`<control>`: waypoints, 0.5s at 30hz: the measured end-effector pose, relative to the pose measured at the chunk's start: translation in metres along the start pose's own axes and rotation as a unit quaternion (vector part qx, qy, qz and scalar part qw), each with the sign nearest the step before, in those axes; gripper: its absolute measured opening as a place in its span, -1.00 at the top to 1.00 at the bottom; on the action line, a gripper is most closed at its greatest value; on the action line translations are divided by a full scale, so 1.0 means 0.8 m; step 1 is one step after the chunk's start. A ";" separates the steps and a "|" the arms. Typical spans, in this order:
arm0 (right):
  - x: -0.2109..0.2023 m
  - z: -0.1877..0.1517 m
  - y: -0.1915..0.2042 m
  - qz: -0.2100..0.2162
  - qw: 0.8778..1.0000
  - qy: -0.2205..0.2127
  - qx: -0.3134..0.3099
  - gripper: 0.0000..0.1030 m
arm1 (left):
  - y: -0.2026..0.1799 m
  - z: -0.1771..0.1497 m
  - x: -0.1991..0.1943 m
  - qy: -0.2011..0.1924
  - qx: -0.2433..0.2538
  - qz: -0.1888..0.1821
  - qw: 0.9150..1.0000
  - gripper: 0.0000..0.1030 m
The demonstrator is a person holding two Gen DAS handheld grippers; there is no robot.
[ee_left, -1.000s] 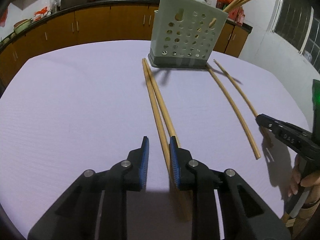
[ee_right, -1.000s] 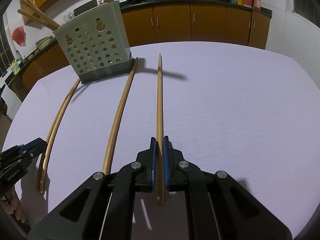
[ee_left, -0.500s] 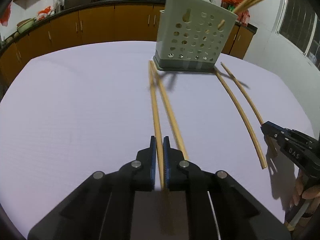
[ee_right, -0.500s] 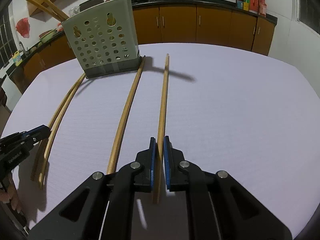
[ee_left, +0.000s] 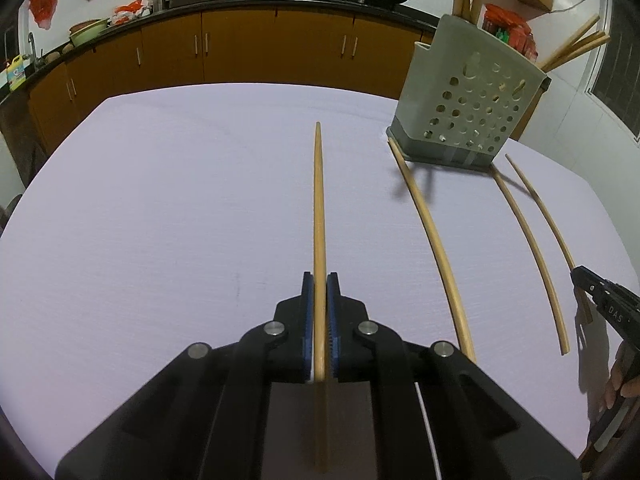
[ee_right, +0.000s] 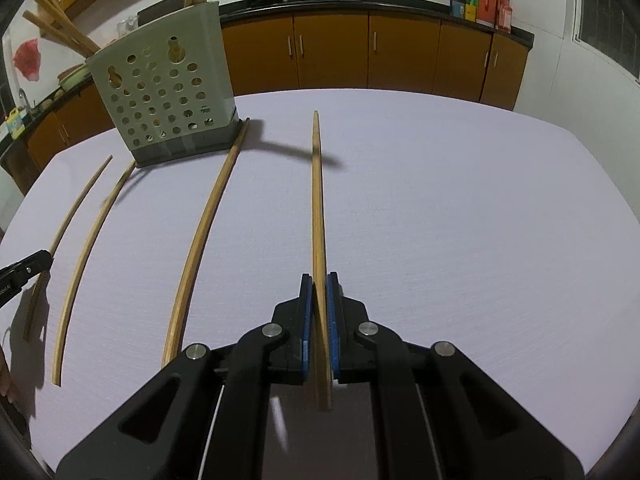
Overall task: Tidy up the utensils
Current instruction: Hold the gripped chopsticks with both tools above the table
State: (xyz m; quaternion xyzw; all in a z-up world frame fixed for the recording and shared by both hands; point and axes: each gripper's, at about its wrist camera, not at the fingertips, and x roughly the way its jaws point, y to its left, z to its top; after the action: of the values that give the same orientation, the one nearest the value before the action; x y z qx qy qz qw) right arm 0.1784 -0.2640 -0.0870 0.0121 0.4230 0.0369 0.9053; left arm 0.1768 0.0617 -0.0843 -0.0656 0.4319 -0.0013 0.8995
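Observation:
My left gripper (ee_left: 319, 280) is shut on a wooden chopstick (ee_left: 318, 208) and holds it above the lilac table, pointing away. My right gripper (ee_right: 319, 280) is shut on another wooden chopstick (ee_right: 317, 200), lifted off the table with its shadow beneath. A grey perforated utensil holder (ee_left: 468, 104) stands at the far right in the left wrist view and at the far left in the right wrist view (ee_right: 168, 100), with several chopsticks sticking out of its top. Three chopsticks lie loose on the table (ee_left: 436, 240), (ee_left: 528, 256), (ee_left: 544, 216).
The right gripper's tip shows at the right edge of the left wrist view (ee_left: 600, 304). The left gripper's tip shows at the left edge of the right wrist view (ee_right: 24, 268). Orange kitchen cabinets (ee_left: 240, 48) with pans run behind the table (ee_left: 160, 208).
My left gripper closed on one of the paired chopsticks and lifted it, swinging left away from the holder. My right gripper has raised its chopstick slightly.

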 end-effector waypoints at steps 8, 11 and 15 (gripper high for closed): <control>-0.001 0.000 0.002 -0.003 1.000 0.000 -0.001 0.84 | 0.008 0.001 -0.002 0.000 -0.018 -0.022 1.000 0.83; 0.000 0.000 0.004 -0.003 1.000 0.000 -0.001 0.84 | 0.008 0.001 -0.002 0.000 -0.021 -0.024 1.000 0.82; 0.000 0.000 0.004 -0.003 1.000 0.000 -0.001 0.84 | 0.009 0.002 -0.002 0.000 -0.026 -0.030 0.999 0.82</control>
State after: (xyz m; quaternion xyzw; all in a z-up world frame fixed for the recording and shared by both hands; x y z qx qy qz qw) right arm 0.1784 -0.2611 -0.0870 0.0097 0.4230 0.0350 0.9054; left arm 0.1766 0.0694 -0.0834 -0.1023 0.4299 -0.0173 0.8969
